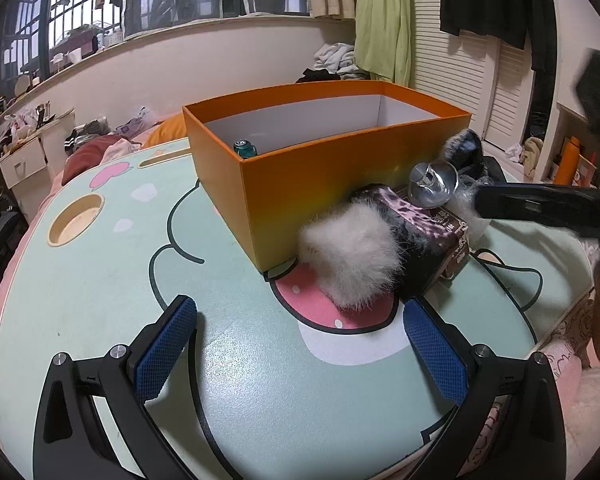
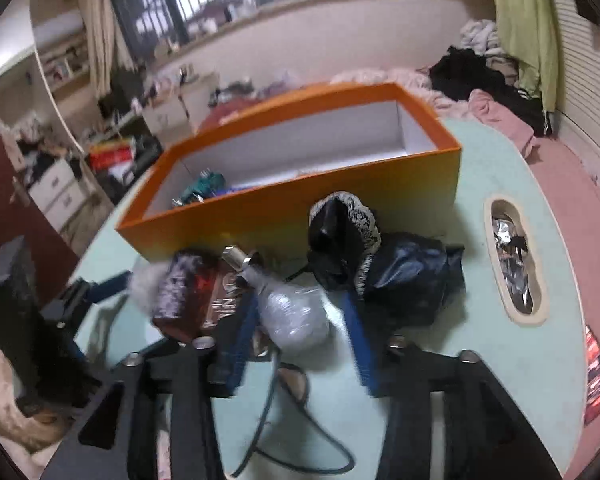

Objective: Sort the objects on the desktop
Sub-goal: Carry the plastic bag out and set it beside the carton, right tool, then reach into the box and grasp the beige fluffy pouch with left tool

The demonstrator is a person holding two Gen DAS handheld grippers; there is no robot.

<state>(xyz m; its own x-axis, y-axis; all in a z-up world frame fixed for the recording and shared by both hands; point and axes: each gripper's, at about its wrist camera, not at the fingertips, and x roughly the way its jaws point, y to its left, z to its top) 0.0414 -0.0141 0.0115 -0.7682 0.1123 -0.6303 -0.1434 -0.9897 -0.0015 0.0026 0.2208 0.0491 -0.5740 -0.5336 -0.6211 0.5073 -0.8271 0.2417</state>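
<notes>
An orange box [image 1: 320, 184] [image 2: 300, 208] stands open on the mint table, with a small teal item [image 1: 244, 148] [image 2: 204, 188] inside. Against its near wall lie a white furry piece [image 1: 352, 264], a dark patterned pack [image 1: 432, 236] [image 2: 196, 296], a light bulb [image 1: 434, 184] [image 2: 292, 312] and a black lace item [image 2: 344, 236]. My right gripper [image 2: 300, 308] is open around the bulb, with a gap showing beside the right pad [image 2: 360, 340]. My left gripper [image 1: 300, 312] hovers open over the table in front of the furry piece, holding nothing.
A crumpled black bag [image 2: 412, 280] lies right of the bulb. A dark cable [image 2: 284, 420] loops on the table [image 1: 100, 280] under my right gripper. A cut-out slot [image 2: 512, 256] holds foil wrappers; a round cut-out [image 1: 78, 218] sits at the left. Bedding and clothes surround the table.
</notes>
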